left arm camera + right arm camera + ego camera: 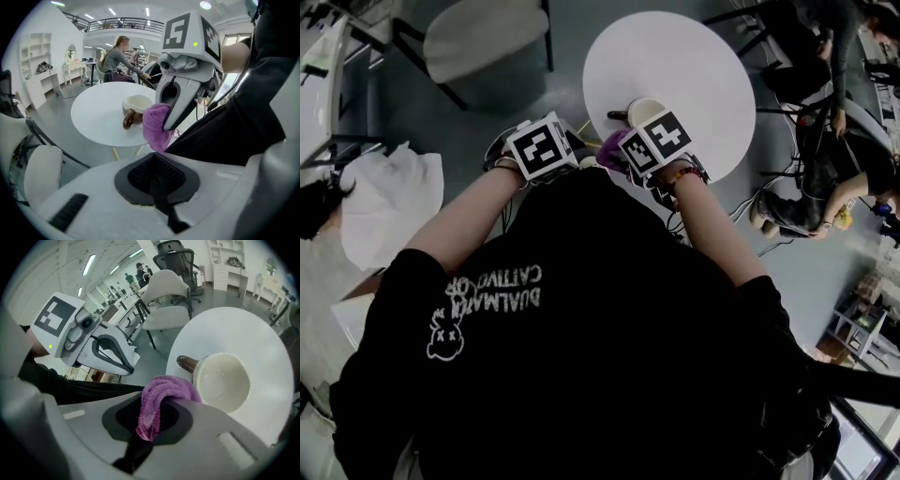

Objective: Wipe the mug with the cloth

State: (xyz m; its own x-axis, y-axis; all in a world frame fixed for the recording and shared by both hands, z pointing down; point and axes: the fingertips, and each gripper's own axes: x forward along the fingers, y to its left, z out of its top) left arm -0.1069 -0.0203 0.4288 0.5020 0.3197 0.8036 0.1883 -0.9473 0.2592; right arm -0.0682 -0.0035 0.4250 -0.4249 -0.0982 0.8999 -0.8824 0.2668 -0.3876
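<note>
White round counter (675,75) carries the mug (222,380). My right hand-held gripper (168,125) is clamped on the purple cloth (161,394) beside it; my left hand-held gripper (132,368) is closed, empty.

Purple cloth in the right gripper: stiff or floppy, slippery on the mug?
Likely floppy: the cloth bunches and droops over the right gripper. Its looped knit texture probably grips rather than slides on the mug.
</note>
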